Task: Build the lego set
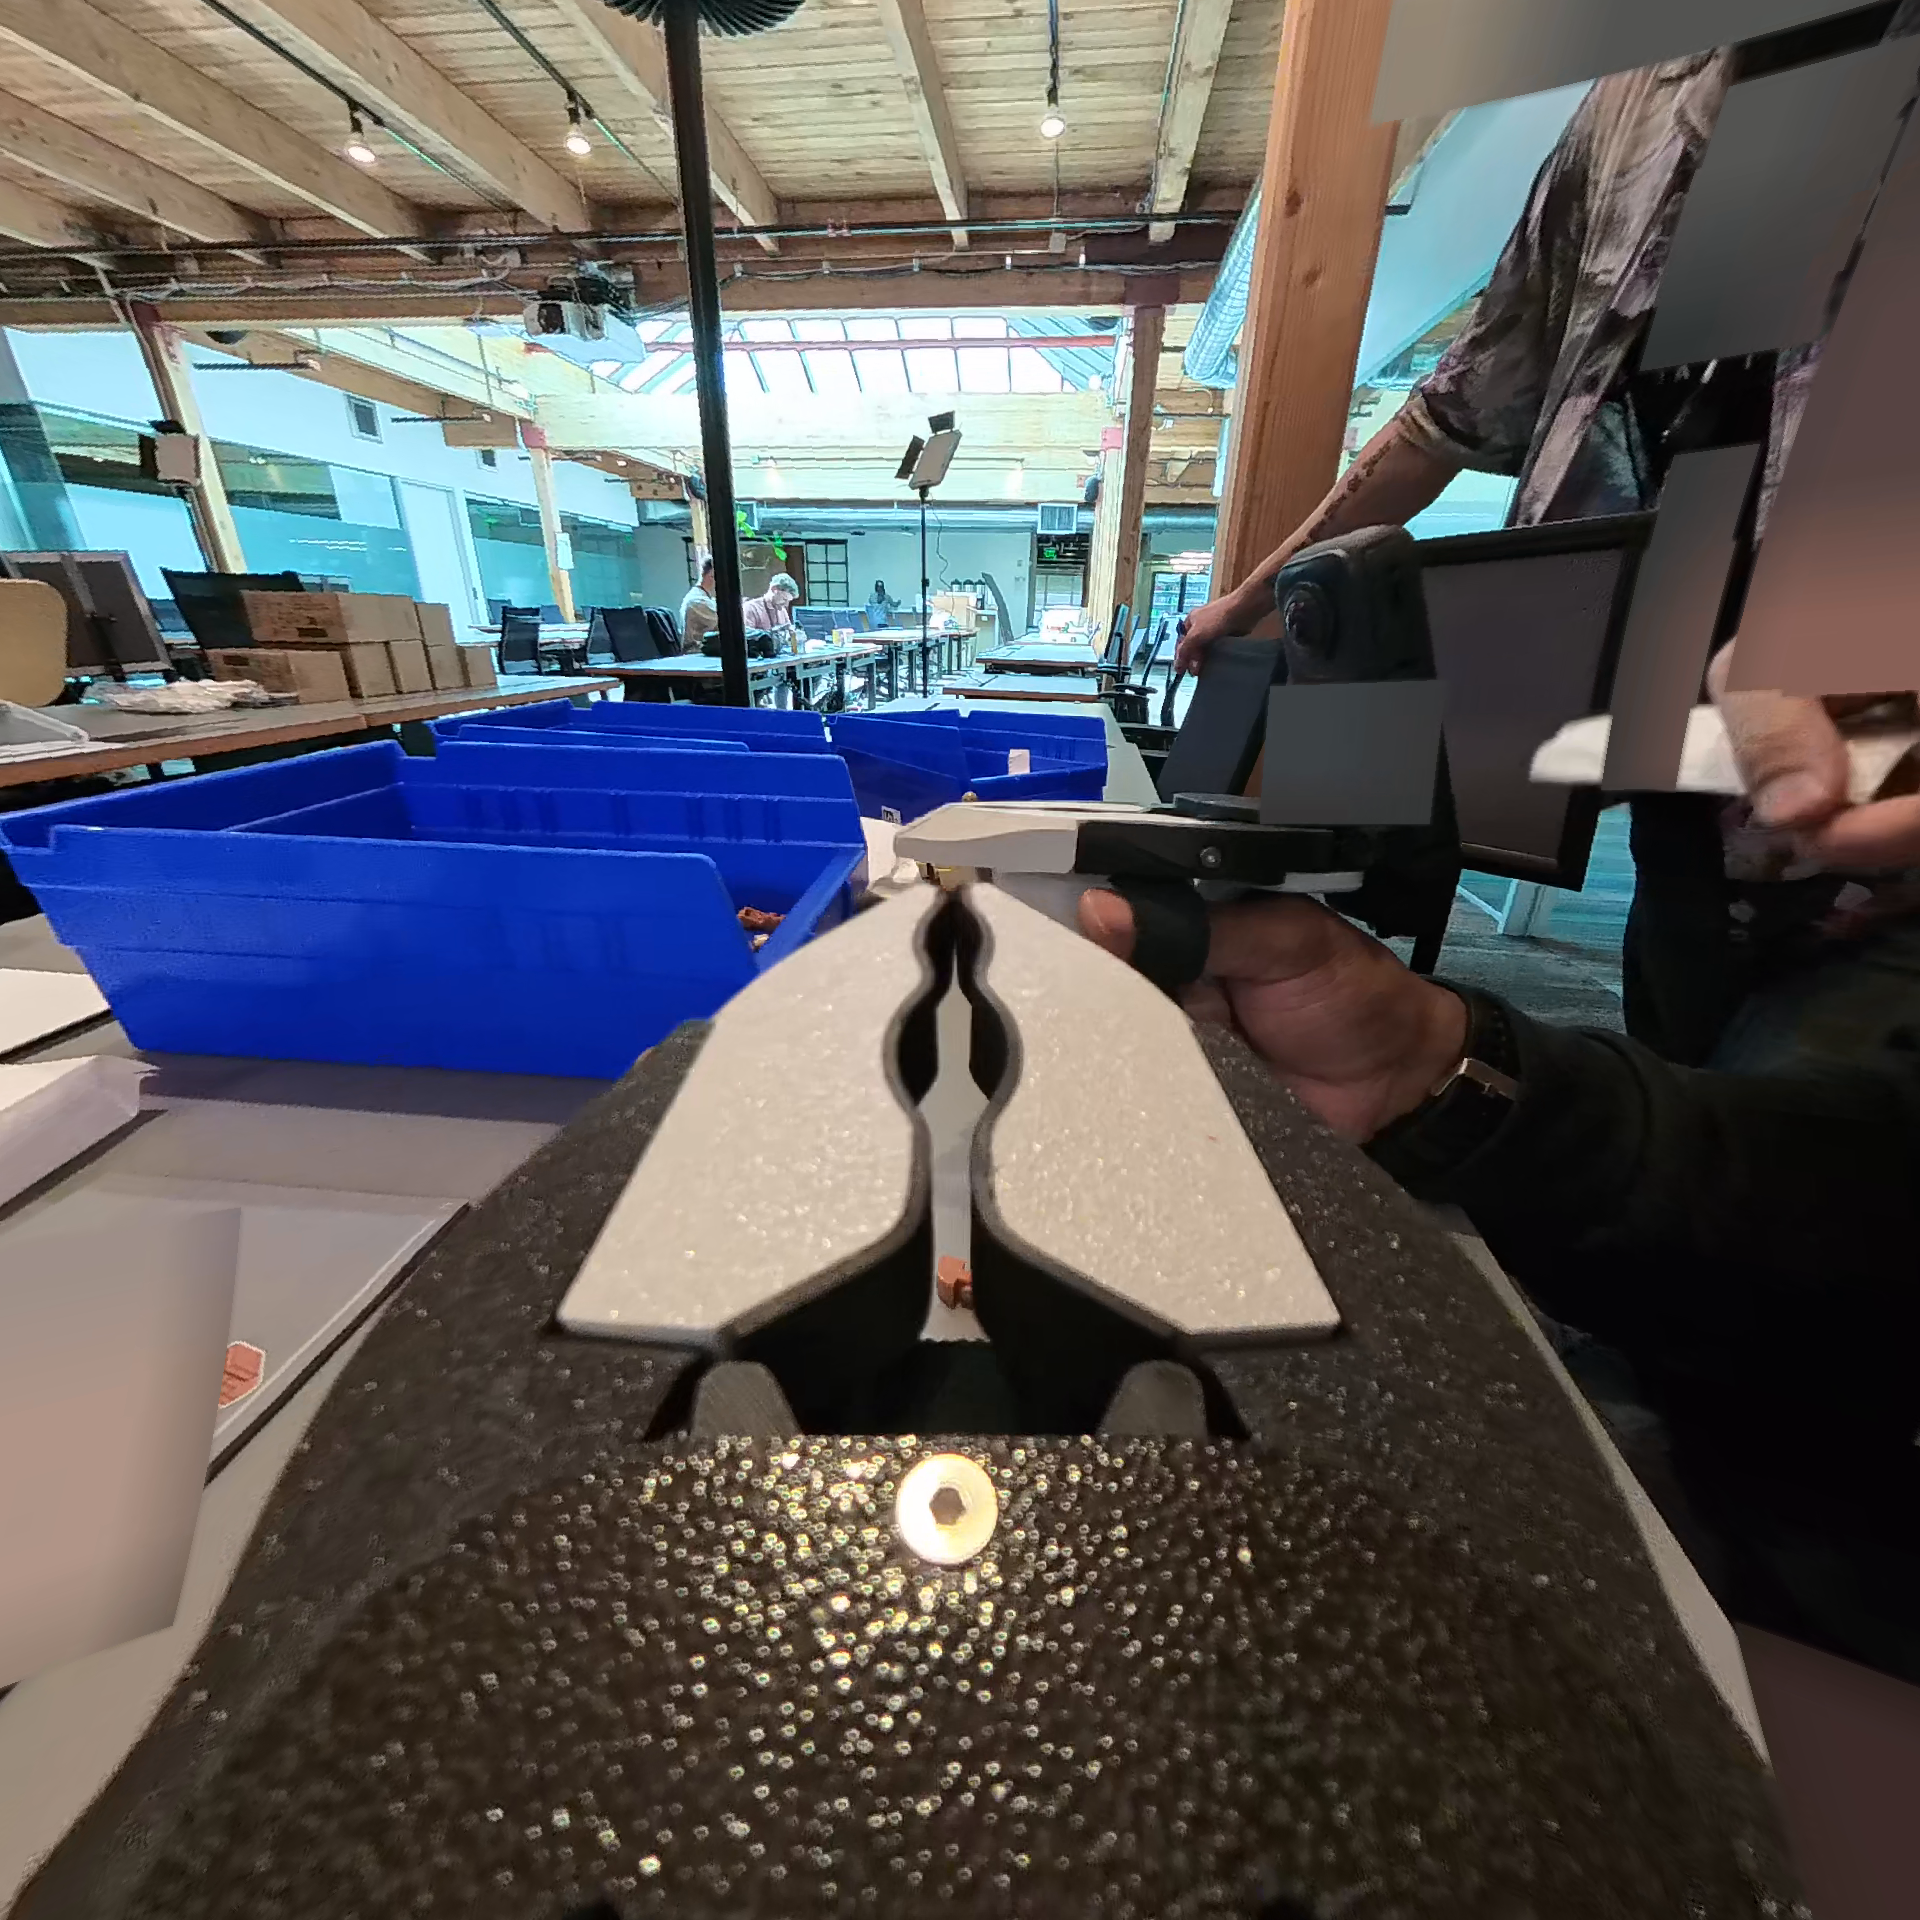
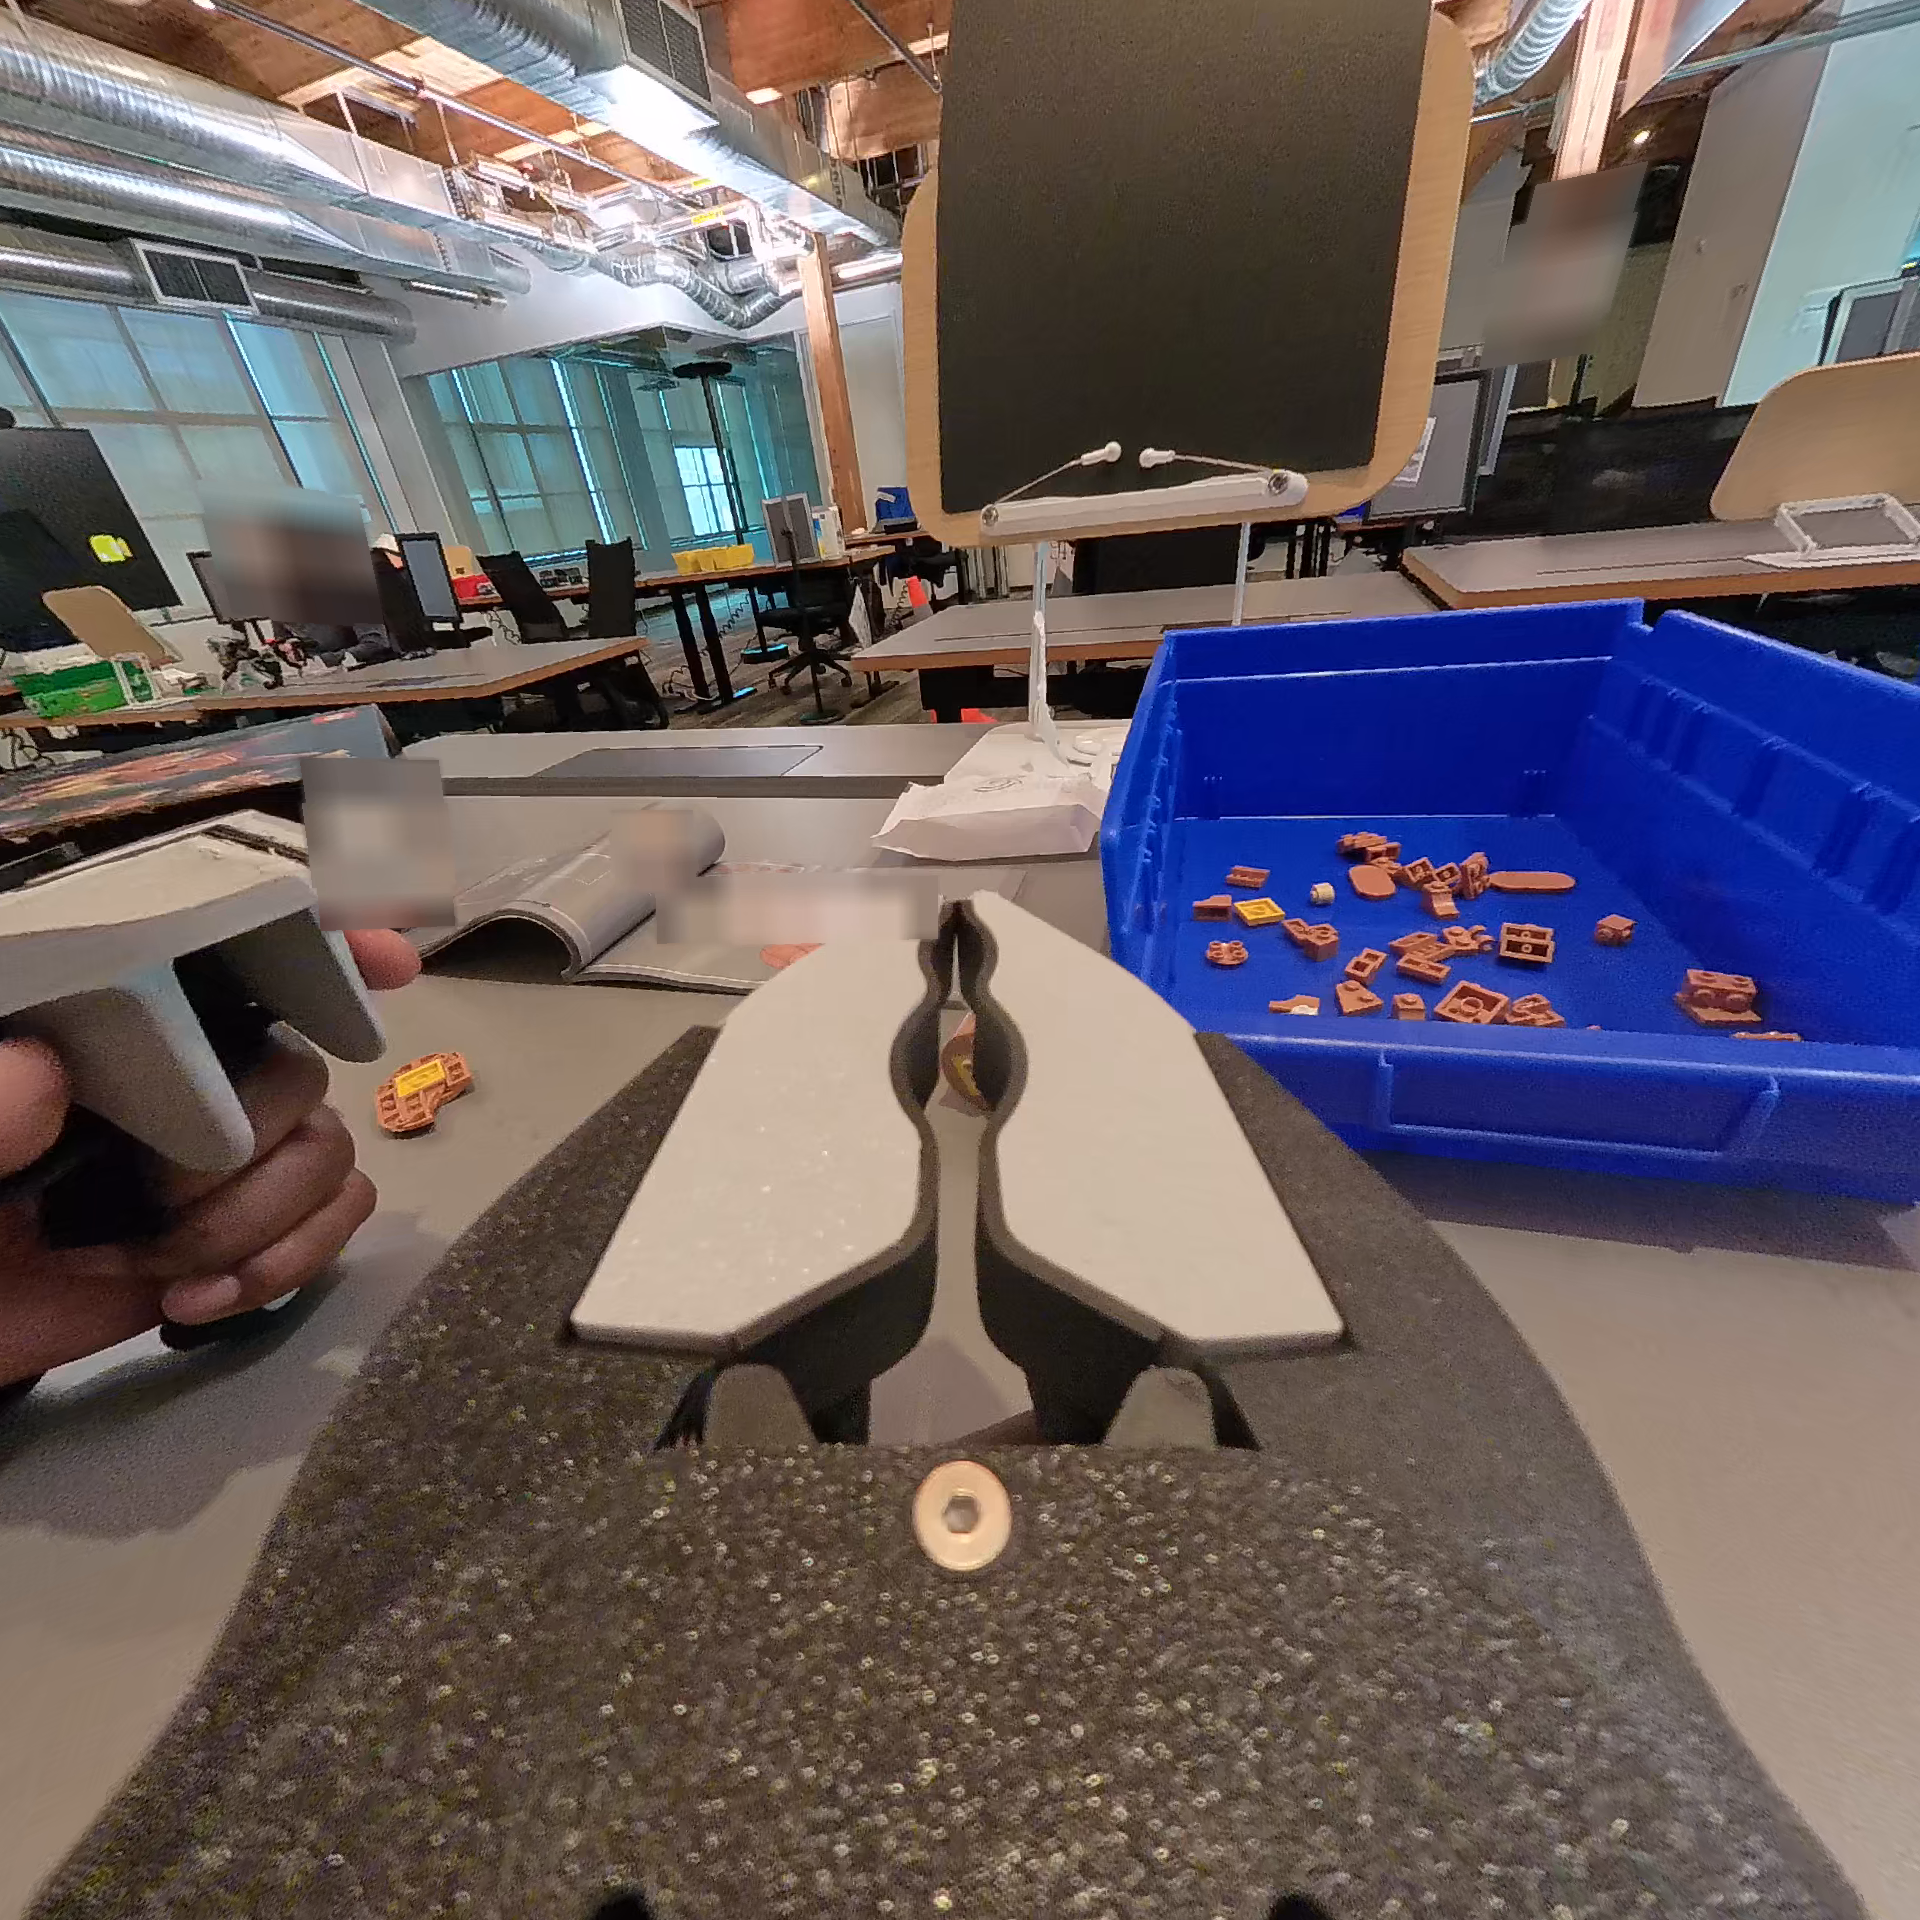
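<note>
Both our grippers have their fingers closed. The left gripper [image 1: 952,902] meets the right gripper's tips, where a tiny gold piece [image 1: 945,875] shows. The right gripper [image 2: 954,920] has the blue bin [image 2: 1558,1091] of brown bricks [image 2: 1455,935] to its right.

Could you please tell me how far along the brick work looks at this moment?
Done: one small brown-and-yellow assembly lies on the table. In hand: nothing plain to see; left gripper and right gripper look shut. Left: many loose bricks lie in the blue bin.

Timber-beamed ceiling [image 1: 416,125] over rowed desks [image 2: 436,665]
</note>
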Action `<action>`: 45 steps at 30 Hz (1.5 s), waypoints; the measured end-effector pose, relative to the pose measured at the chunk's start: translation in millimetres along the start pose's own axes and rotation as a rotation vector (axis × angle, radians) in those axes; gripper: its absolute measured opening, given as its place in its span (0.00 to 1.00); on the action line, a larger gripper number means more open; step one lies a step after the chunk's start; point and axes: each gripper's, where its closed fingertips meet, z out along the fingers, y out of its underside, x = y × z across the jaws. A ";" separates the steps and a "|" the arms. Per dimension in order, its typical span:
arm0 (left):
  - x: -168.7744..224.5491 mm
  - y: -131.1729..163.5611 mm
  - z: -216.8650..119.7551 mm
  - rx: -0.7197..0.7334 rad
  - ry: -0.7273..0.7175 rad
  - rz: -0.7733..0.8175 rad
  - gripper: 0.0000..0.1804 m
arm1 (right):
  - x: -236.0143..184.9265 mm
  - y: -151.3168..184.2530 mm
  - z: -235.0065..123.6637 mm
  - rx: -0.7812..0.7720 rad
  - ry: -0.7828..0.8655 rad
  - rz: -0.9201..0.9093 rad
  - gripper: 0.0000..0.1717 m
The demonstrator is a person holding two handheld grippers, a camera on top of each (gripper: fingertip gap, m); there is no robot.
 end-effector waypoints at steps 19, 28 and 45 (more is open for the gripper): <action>-0.1 0.1 -0.1 -0.001 -0.001 -0.003 0.00 | 1.8 2.3 0.9 -0.014 0.010 0.008 0.00; -1.5 -0.1 -0.5 0.002 -0.004 -0.013 0.00 | 2.4 2.7 0.9 -0.018 0.011 0.012 0.04; -1.1 -0.6 -0.6 0.003 -0.002 -0.014 0.00 | 2.2 3.1 1.0 -0.021 0.009 0.011 0.04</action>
